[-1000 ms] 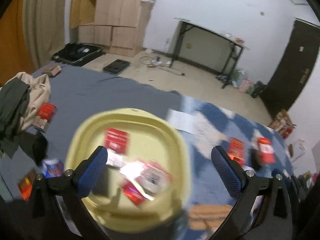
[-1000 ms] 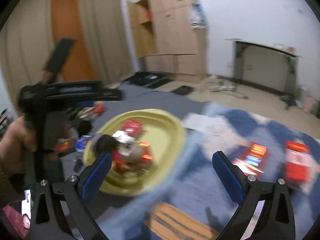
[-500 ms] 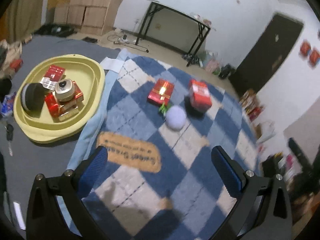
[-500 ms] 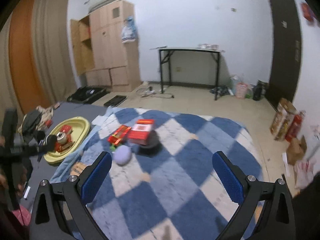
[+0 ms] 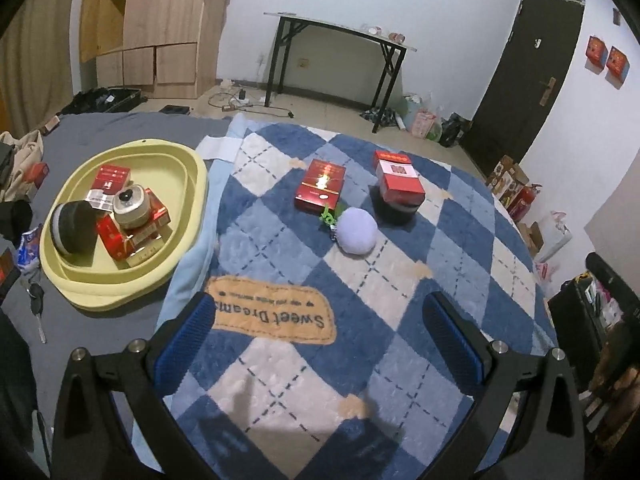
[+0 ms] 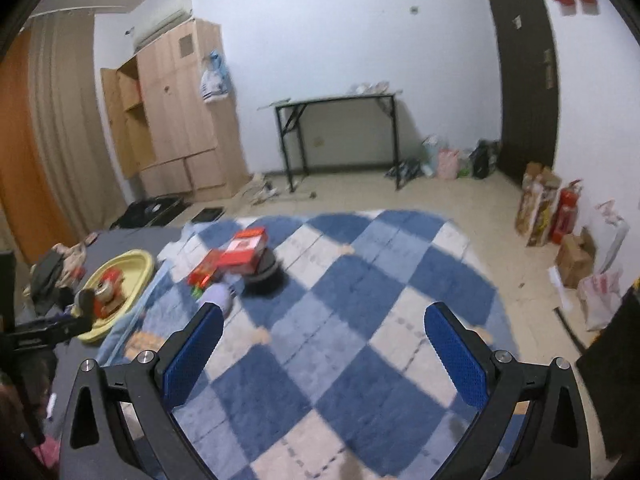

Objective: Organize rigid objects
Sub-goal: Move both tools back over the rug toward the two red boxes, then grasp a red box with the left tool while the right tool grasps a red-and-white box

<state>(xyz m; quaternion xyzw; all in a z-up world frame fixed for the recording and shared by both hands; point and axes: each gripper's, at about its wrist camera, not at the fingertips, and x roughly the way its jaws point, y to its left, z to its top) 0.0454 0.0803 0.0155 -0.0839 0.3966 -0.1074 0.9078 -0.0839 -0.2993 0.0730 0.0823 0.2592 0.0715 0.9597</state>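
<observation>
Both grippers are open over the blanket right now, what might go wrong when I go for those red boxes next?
The right-hand red box rests on a dark round object; a sideways nudge may tip it off or roll the base.

The flat red box lies close to the pale ball and green clip, so a wide-open left gripper might snag them.

The yellow tray is already piled up; another box could slide.

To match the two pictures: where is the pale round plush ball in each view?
Left wrist view: plush ball at centre, on the checked blanket, below the flat red box.
Right wrist view: left of centre, blurred, above the left blue pad.
Shared landmark: yellow tray.
</observation>
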